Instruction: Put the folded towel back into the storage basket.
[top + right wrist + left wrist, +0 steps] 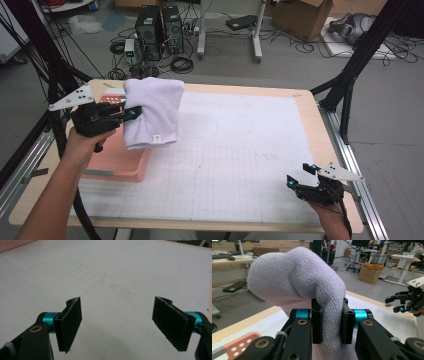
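Starting at the left of the high view, the left gripper (131, 114) holds a white towel (152, 112) up off the worktop (240, 165), above the far end of a pink basket (117, 165) that sits at the worktop's left edge. From this height the towel hangs as a folded drape with a small square label near its lower hem, its right part falling over the gridded white mat (250, 150); how the jaws meet the cloth cannot be made out there. The left gripper view (331, 322) supplies that: the two black jaws stand close together with a thick fold of the towel (294, 282) pinched between the pads, the terry weave plain, and the cloth bulging up above them. A corner of the basket (239, 343) with small round holes shows at the bottom left of that view, and the right gripper (398, 303) appears far off at its right edge.

Further right in the high view, the right gripper (301, 175) sits low near the worktop's near right corner, well apart from the towel. The right gripper view (120, 325) shows its jaws spread wide with nothing between them, bare mat (120, 277) with faint grid lines and scuffs beneath, and a strip of the basket (12, 245) at the top left corner.
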{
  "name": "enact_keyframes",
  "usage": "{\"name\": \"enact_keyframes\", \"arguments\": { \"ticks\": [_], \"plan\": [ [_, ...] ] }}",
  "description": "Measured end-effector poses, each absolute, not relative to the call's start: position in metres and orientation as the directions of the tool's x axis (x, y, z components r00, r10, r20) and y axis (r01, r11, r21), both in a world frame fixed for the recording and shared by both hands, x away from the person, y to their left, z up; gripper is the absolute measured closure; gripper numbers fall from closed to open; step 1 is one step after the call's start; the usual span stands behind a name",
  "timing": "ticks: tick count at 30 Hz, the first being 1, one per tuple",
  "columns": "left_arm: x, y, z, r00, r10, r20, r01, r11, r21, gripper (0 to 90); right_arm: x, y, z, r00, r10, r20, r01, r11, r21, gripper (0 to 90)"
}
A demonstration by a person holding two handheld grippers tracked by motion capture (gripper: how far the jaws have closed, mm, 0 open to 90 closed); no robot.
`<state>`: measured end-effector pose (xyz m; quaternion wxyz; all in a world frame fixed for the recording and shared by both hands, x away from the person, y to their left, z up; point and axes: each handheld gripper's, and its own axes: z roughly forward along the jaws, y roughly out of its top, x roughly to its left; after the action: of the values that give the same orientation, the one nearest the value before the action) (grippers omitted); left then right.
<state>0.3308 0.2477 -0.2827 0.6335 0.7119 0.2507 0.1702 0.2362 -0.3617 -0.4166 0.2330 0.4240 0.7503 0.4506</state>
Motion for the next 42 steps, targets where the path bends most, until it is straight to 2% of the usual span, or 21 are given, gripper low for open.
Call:
{"name": "enact_keyframes", "arguments": {
  "ticks": [9, 23, 42],
  "plan": [
    [0.327, 0.286, -0.274, 0.798, 0.598, -0.077, 0.140, -0.058, 0.989, 76.2, 0.238, -0.358, -0.418, -0.534, 0.845, 0.031, 0.434, 0.242, 0.868, 22.7],
    [0.330, 0.330, -0.283, 0.773, 0.624, -0.111, 0.162, -0.026, 0.986, 76.2, 0.247, -0.349, -0.417, -0.534, 0.845, 0.020, 0.446, 0.262, 0.856, 22.7],
    [0.320, 0.356, -0.295, 0.779, 0.621, -0.090, 0.149, -0.044, 0.988, 76.1, 0.252, -0.338, -0.412, -0.549, 0.836, 0.004, 0.445, 0.288, 0.848, 22.7]
  ]
}}
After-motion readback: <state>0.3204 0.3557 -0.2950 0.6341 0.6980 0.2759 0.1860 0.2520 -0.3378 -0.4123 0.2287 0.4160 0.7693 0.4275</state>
